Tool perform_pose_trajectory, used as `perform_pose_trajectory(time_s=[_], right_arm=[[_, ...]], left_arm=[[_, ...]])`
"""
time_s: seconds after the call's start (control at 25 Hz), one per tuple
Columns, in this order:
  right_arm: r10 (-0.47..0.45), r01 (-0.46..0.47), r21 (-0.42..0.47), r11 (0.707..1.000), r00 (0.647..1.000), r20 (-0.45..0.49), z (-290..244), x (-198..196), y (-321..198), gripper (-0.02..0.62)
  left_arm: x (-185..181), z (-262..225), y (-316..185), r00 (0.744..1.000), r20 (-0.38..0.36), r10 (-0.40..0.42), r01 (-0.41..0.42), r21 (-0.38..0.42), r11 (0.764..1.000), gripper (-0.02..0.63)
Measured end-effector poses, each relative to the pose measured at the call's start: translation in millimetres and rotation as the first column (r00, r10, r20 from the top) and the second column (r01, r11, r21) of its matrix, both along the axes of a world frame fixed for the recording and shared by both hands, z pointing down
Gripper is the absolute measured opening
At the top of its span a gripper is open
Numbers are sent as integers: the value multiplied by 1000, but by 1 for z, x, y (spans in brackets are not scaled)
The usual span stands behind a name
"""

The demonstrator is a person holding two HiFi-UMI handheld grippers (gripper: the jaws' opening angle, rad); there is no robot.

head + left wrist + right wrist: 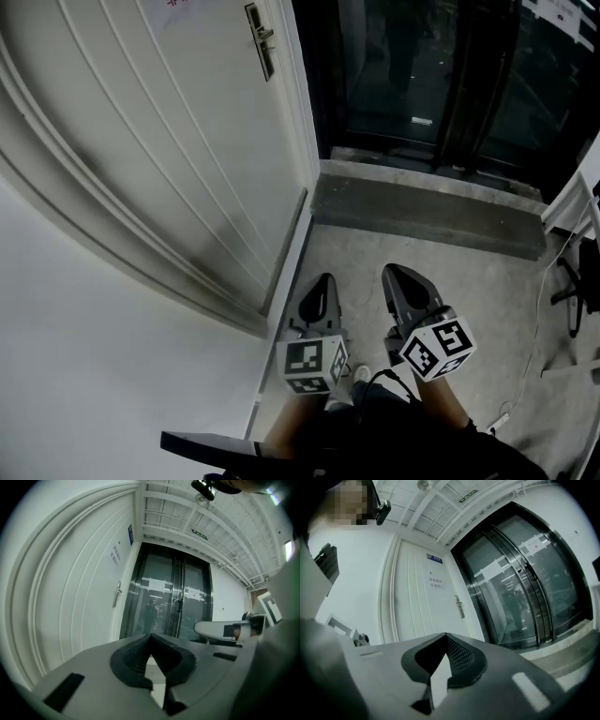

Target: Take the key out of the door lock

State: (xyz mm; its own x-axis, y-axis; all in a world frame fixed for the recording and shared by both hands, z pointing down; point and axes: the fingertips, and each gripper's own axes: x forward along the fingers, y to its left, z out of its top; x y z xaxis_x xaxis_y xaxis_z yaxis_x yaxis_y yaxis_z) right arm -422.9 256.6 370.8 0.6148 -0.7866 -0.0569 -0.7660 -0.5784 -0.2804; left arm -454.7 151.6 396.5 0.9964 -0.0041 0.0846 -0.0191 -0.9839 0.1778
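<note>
**While both tongs sit low, the lock stands apart**

Although the white door [159,141] fills the left of the scene, its lock plate [262,42], with the handle, sits high near the door's right edge. Any key there is too small to make out.

The left tongs [324,281] are held low over the concrete floor [487,309], near the foot of the door. Their tips are pressed together with nothing between them. The right tongs [396,274] sit just beside the left pair, likewise closed on nothing. Both pairs are well apart from the lock plate.

Right of the door, dark glass doors [422,66] stand behind a grey step [422,211]. At the far right, a white cable [536,347] trails across the floor.
</note>
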Motion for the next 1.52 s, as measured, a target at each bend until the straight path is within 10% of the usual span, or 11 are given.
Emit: perform_pose_trajectory(time_s=[1.52], right_arm=[[-6, 5, 39, 999, 999, 33, -1, 260, -121, 0]], left_arm=[[257, -2, -110, 1000, 29, -10, 9, 27, 1000, 0]])
